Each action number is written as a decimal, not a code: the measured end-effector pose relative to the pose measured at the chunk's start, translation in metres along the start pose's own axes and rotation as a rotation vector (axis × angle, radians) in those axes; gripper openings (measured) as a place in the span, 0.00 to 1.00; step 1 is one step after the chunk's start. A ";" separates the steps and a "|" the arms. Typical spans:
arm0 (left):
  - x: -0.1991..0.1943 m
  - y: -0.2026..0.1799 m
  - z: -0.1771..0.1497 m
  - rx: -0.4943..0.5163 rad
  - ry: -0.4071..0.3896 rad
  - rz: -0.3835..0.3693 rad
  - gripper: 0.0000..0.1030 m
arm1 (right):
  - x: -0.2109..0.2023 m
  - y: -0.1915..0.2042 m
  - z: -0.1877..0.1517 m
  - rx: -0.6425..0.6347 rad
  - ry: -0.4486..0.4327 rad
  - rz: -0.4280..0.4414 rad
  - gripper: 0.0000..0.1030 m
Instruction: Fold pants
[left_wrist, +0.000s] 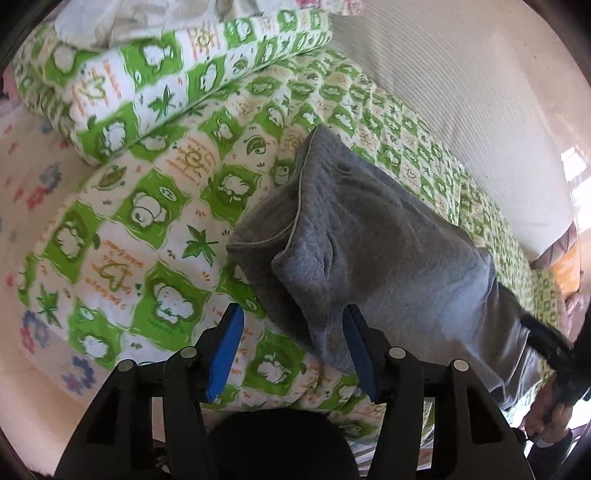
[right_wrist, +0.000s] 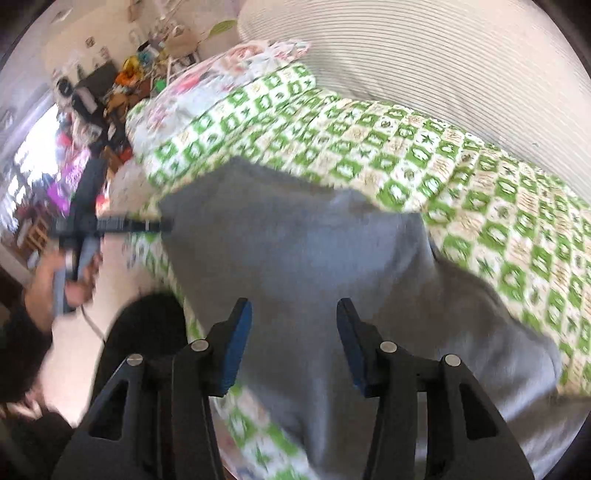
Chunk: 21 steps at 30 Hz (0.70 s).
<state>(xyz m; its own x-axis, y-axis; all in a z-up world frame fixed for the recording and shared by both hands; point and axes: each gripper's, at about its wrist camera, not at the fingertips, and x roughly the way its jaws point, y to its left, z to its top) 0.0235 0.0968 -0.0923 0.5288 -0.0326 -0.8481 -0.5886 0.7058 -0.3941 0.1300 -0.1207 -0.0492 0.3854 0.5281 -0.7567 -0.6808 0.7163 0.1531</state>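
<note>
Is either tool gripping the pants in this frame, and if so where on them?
Neither holds anything. The left tool and right tool are both open, hovering over the grey pants lying on the green patterned quilt.

Fuzzy matt grey fleece pants (left_wrist: 369, 236) lie on a quilted cotton bedspread (left_wrist: 155, 206) printed green

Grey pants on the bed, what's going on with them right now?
A person is folding the grey pants on a green-patterned quilt, holding a hand-held gripper in each hand. The left hand-held gripper is open at the pants' near edge, gripping nothing. The right hand-held gripper is open too, above the cloth. The pants lie partly doubled over, one end folded back; the right wrist view is motion-blurred.
</note>
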 end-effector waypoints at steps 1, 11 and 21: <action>0.002 0.000 0.000 -0.008 0.003 -0.007 0.55 | 0.004 -0.003 0.010 0.020 -0.006 0.025 0.48; 0.013 0.007 0.006 -0.099 -0.004 -0.041 0.56 | 0.108 0.033 0.133 -0.041 0.054 0.176 0.48; 0.024 0.016 0.010 -0.184 -0.054 -0.070 0.62 | 0.229 0.075 0.175 -0.203 0.201 0.170 0.61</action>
<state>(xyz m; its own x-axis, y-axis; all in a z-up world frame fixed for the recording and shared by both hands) 0.0331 0.1145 -0.1150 0.6015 -0.0362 -0.7981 -0.6484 0.5615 -0.5141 0.2758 0.1334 -0.0997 0.1386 0.5169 -0.8448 -0.8431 0.5092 0.1733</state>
